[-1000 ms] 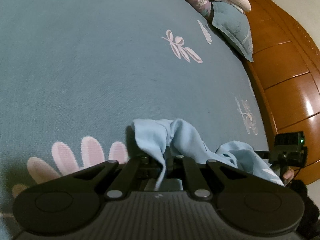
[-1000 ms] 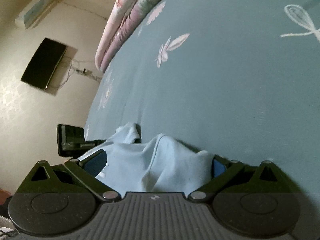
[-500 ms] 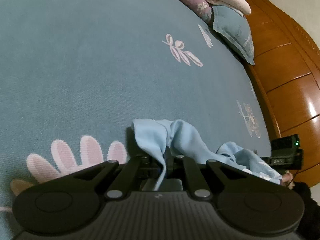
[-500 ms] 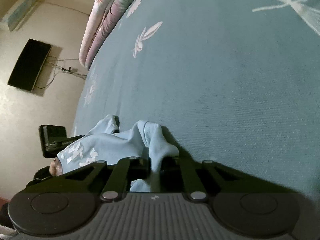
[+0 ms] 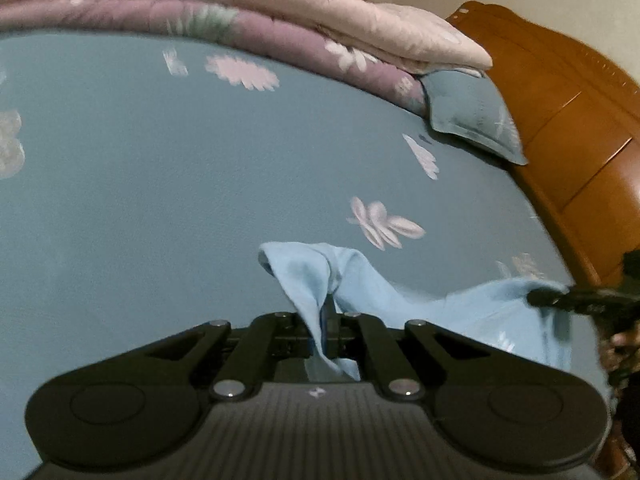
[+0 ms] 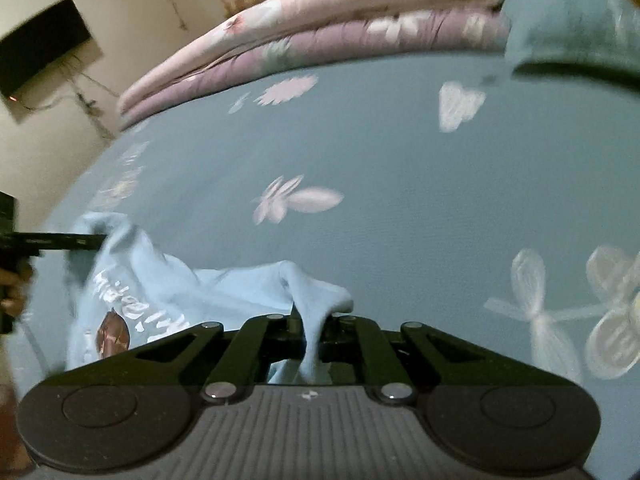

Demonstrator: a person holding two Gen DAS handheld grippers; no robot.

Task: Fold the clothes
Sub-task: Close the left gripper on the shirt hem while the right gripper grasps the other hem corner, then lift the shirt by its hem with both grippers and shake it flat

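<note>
Garment (image 6: 168, 292): pale blue, white lettering, sagging | left claw (image 5: 326, 316), right claw (image 6: 312, 320): each clamped on an edge

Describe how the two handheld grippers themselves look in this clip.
Both the left gripper and the right gripper are matte black, with a ribbed grey body, two round side discs, angled linkage bars with silver rivets and a small white logo. No cables or sleeves are visible.

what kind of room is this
Most likely a bedroom. The work surface is a bed with a teal floral sheet, a wooden headboard at one end, and folded quilts and a pillow stacked along it. A wall-mounted TV faces the bed.
</note>
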